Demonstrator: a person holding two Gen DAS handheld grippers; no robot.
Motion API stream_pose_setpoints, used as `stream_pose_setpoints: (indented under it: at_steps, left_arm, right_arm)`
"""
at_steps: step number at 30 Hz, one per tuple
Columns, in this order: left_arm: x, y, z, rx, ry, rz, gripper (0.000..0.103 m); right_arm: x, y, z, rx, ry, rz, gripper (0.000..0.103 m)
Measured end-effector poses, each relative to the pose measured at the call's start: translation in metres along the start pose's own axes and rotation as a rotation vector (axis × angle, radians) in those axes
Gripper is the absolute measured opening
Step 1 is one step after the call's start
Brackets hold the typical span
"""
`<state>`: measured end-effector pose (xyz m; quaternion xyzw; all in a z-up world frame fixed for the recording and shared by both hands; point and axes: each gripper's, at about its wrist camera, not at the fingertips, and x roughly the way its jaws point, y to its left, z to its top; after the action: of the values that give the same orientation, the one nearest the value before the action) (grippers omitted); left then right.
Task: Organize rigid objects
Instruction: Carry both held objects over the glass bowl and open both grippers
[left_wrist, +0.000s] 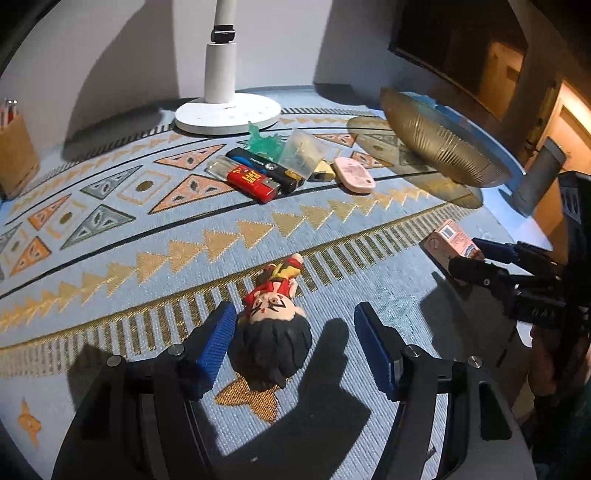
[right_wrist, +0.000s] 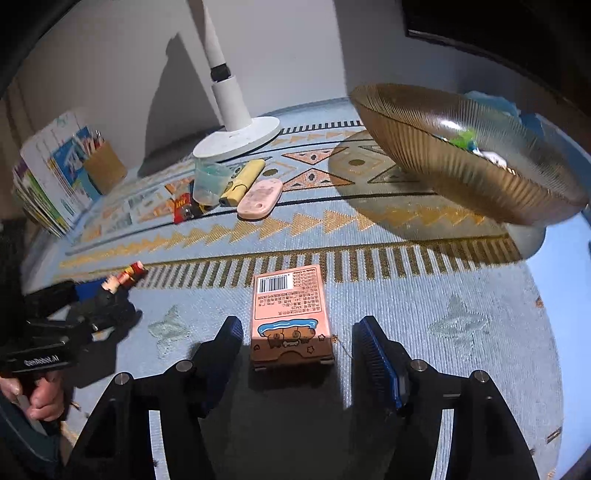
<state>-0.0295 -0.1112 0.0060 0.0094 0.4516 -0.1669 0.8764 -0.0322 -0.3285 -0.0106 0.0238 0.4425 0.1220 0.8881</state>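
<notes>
A small figurine (left_wrist: 275, 321) with black hair and red clothes lies on its back on the patterned blue cloth (left_wrist: 129, 221). My left gripper (left_wrist: 295, 343) stands open around its head; the left pad is close against it and the right pad is well apart. A pink printed box (right_wrist: 290, 314) with a barcode lies flat between the open jaws of my right gripper (right_wrist: 295, 354), with a gap on both sides. In the left wrist view the box (left_wrist: 452, 240) shows at the right edge. In the right wrist view the figurine (right_wrist: 125, 275) shows at the left.
A ribbed amber glass bowl (right_wrist: 469, 155) sits at the back right with small items inside. By the white lamp base (left_wrist: 227, 112) lie a red lighter (left_wrist: 251, 181), a dark lighter, a clear bag, a yellow marker (right_wrist: 243, 177) and a pink case (left_wrist: 354, 175). A pencil holder (right_wrist: 105, 166) and booklets stand far left.
</notes>
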Motion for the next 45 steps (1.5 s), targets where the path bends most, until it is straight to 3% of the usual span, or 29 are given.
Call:
stream_pose_setpoints:
  at_steps: [2, 4, 6, 12, 15, 17, 18, 23, 27, 28, 30, 32, 34, 37, 40, 42, 45]
  left_arm:
    - [0.0, -0.003, -0.001, -0.008, 0.002, 0.023, 0.063]
    - [0.0, -0.004, -0.001, -0.009, -0.003, 0.05, 0.054]
    - [0.0, -0.003, -0.001, -0.009, -0.008, 0.093, 0.03]
    - [-0.009, -0.005, 0.001, -0.03, -0.03, 0.058, 0.03]
    - [-0.02, -0.017, 0.007, -0.01, -0.065, 0.045, 0.029]
    - [-0.036, -0.029, 0.017, 0.015, -0.117, 0.025, 0.026]
    - [-0.042, -0.035, 0.022, 0.023, -0.14, 0.017, 0.014]
    - [-0.094, -0.071, 0.075, 0.074, -0.32, -0.049, 0.013]
    - [-0.117, -0.087, 0.112, 0.098, -0.381, -0.111, 0.015]
    - [-0.116, -0.085, 0.115, 0.098, -0.369, -0.119, 0.019]
    - [-0.103, -0.08, 0.112, 0.103, -0.301, -0.106, 0.058]
    - [-0.081, -0.073, 0.092, 0.097, -0.233, -0.077, 0.082]
    - [-0.05, -0.068, 0.062, 0.086, -0.11, -0.049, 0.082]
    - [-0.012, -0.062, 0.026, 0.019, 0.04, -0.032, 0.075]
    - [0.015, -0.061, 0.013, -0.007, 0.118, 0.051, 0.056]
    - [0.016, -0.067, 0.012, 0.033, 0.079, 0.113, 0.036]
    - [0.019, -0.075, 0.014, 0.068, 0.064, 0.139, 0.033]
  right_arm:
    - [0.004, 0.012, 0.0, -0.054, 0.0, -0.066, 0.06]
    - [0.007, 0.022, 0.0, -0.102, 0.003, -0.108, 0.044]
    - [0.007, 0.029, 0.0, -0.13, 0.0, -0.108, 0.04]
    - [-0.002, 0.033, -0.003, -0.115, -0.013, 0.003, 0.04]
    - [-0.015, 0.031, 0.001, -0.11, -0.046, 0.006, 0.04]
    - [-0.028, 0.028, 0.005, -0.102, -0.076, 0.001, 0.04]
    - [-0.036, 0.024, 0.009, -0.092, -0.095, -0.001, 0.04]
    - [-0.092, -0.005, 0.04, -0.042, -0.23, -0.041, 0.04]
    - [-0.147, -0.037, 0.069, -0.003, -0.356, -0.132, 0.04]
    - [-0.154, -0.043, 0.072, 0.005, -0.369, -0.143, 0.04]
    - [-0.163, -0.054, 0.075, 0.026, -0.386, -0.154, 0.04]
    - [-0.161, -0.062, 0.07, 0.044, -0.372, -0.132, 0.04]
    - [-0.144, -0.069, 0.063, 0.069, -0.325, -0.1, 0.04]
    - [-0.112, -0.076, 0.048, 0.105, -0.239, -0.061, 0.04]
    - [-0.087, -0.078, 0.038, 0.136, -0.187, -0.027, 0.04]
    - [-0.078, -0.078, 0.034, 0.145, -0.17, -0.014, 0.04]
    - [-0.078, -0.08, 0.031, 0.144, -0.173, -0.015, 0.04]
